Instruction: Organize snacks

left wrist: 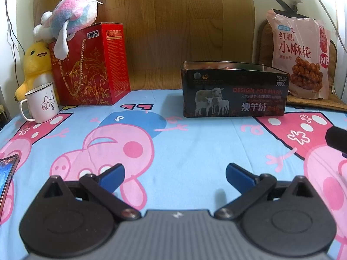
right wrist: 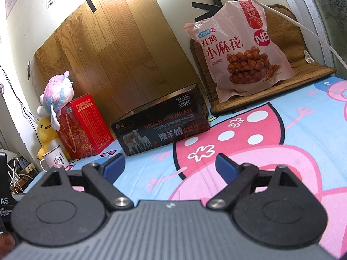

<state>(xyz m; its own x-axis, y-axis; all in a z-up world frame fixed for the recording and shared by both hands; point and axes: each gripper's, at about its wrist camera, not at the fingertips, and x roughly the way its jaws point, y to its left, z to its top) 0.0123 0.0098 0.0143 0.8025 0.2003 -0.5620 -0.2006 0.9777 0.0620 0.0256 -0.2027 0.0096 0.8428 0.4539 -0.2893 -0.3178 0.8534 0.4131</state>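
A black open-topped tin box [left wrist: 235, 92] [right wrist: 160, 127] with sheep printed on its side stands on the cartoon-pig bedsheet [left wrist: 184, 147], with some reddish contents just showing over its rim. A large pink snack bag [left wrist: 300, 53] [right wrist: 240, 49] of fried dough twists leans upright on a brown cushion behind and to the right of the box. My left gripper [left wrist: 175, 173] hovers open over the sheet, well short of the box, holding nothing. My right gripper [right wrist: 170, 166] is open too, empty, tilted, in front of the box.
A red gift box [left wrist: 91, 65] [right wrist: 83, 125] stands at the back left with a pink-blue plush [left wrist: 71, 19] on top, a yellow duck plush [left wrist: 35, 65] and a white mug [left wrist: 42, 103] beside it. A phone [left wrist: 7, 173] lies at the left edge. A wooden panel [left wrist: 184, 26] backs the bed.
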